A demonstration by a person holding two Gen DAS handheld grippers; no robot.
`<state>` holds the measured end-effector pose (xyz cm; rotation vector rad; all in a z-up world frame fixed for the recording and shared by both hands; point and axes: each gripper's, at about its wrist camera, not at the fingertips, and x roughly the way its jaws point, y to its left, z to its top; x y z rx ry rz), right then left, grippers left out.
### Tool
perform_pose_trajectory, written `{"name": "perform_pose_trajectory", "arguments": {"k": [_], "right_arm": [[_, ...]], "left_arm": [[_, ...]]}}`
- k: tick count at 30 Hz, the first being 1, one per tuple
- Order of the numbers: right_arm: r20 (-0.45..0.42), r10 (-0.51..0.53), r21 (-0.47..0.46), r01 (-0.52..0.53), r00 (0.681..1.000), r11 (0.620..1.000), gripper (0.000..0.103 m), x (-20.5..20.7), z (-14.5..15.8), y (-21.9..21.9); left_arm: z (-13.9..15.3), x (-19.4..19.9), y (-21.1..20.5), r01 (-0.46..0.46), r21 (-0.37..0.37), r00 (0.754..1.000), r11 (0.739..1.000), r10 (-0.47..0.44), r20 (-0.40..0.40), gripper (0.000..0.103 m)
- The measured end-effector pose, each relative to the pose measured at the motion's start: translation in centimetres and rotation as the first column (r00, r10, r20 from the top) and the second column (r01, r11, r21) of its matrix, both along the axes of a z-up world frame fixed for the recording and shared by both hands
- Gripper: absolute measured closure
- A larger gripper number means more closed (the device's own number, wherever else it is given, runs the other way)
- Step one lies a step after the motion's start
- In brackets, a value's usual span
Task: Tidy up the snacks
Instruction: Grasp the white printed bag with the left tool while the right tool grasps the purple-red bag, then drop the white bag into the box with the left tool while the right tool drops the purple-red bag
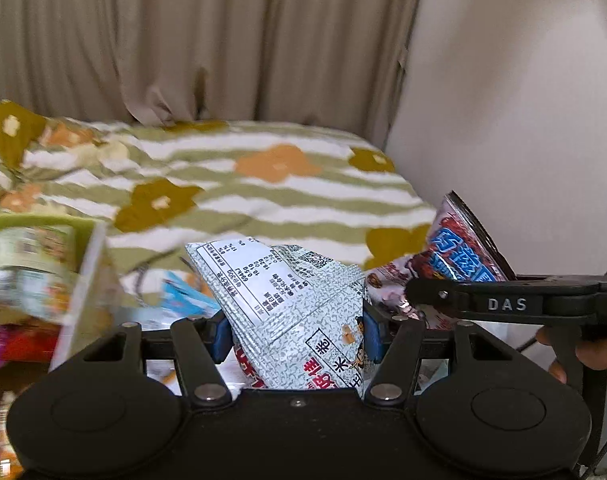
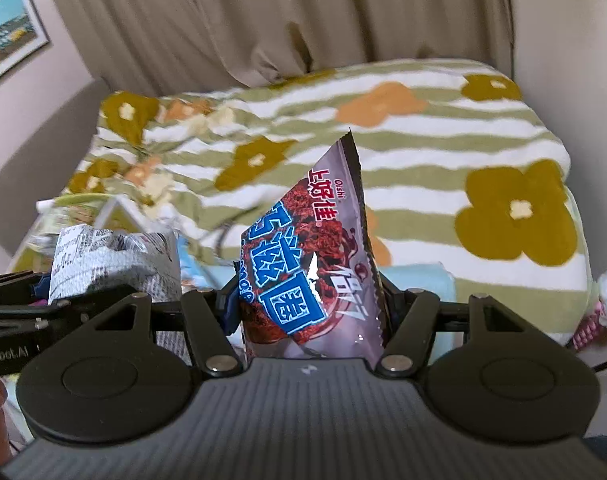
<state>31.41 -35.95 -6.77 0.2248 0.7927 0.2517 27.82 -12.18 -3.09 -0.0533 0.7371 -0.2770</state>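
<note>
Snack bags fill both of my tongs. My left gripper (image 1: 297,334) is clamped on a crinkly pale green-grey packet (image 1: 287,300), its blue pads (image 1: 220,336) pinching the lower half while the printed label end juts up and forward, creased into a peak. My right gripper (image 2: 307,312) squeezes a glossy brown Oishi bag (image 2: 319,260) with blue lettering; its serrated top corner points upward, tilted slightly right. Both bags hang above a soft bedspread (image 2: 423,160) striped green and white with mustard and orange flowers. At far left I see a blurred green-rimmed bin (image 1: 43,224) holding more packets.
</note>
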Motion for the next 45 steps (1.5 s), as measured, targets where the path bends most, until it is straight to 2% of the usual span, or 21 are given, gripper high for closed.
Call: {"name": "perform_pose_trajectory", "arguments": {"k": [6,10,14,17,26,33,35,36,37,45], "right_arm": [[0.062,0.061,0.073,-0.066,0.996,0.995,0.025,-2.2,3.9,4.2],[0.111,0.103,0.067,-0.111,0.989,0.992,0.025,-3.2,6.3,8.7],[0.126,0.127,0.080,-0.137,0.984,0.987,0.025,-3.6,7.9,13.7],[0.132,0.138,0.045,-0.145,0.982,0.988,0.025,-3.8,8.6,17.9],[0.094,0.107,0.045,-0.112,0.990,0.993,0.025,-4.7,7.6,27.8],[0.061,0.024,-0.011,-0.023,0.998,1.000,0.025,-5.2,6.5,32.7],[0.049,-0.011,-0.028,0.012,0.999,1.000,0.025,-5.3,6.1,33.8],[0.042,-0.028,-0.034,0.029,0.999,0.999,0.025,-5.3,5.9,34.2],[0.036,-0.043,-0.042,0.045,0.998,0.998,0.025,-5.4,5.8,34.7],[0.003,-0.082,-0.107,0.082,0.997,0.991,0.025,-5.8,5.3,37.0]], "left_arm": [[3.3,-3.6,5.9,-0.092,-0.005,0.993,0.996,0.092,0.079,0.039],[4.5,-5.1,10.6,-0.145,-0.028,0.983,0.989,0.148,0.110,0.039],[5.0,-5.8,15.4,-0.179,-0.043,0.978,0.983,0.182,0.105,0.039],[5.0,-5.9,18.8,-0.189,-0.038,0.977,0.981,0.192,0.089,0.039],[2.6,-5.4,27.1,-0.137,-0.049,0.991,0.989,0.137,-0.007,0.038],[-0.9,-4.4,31.1,-0.018,-0.069,0.996,0.997,0.012,-0.092,0.037],[-1.9,-3.9,31.8,0.021,-0.085,0.993,0.996,-0.031,-0.116,0.027],[-2.4,-3.6,32.2,0.030,-0.087,0.991,0.996,-0.041,-0.125,0.014],[-2.5,-3.6,32.5,0.033,-0.082,0.991,0.996,-0.043,-0.128,0.005],[-2.1,-4.2,34.6,0.014,-0.048,0.995,0.999,-0.018,-0.097,0.002]]}}
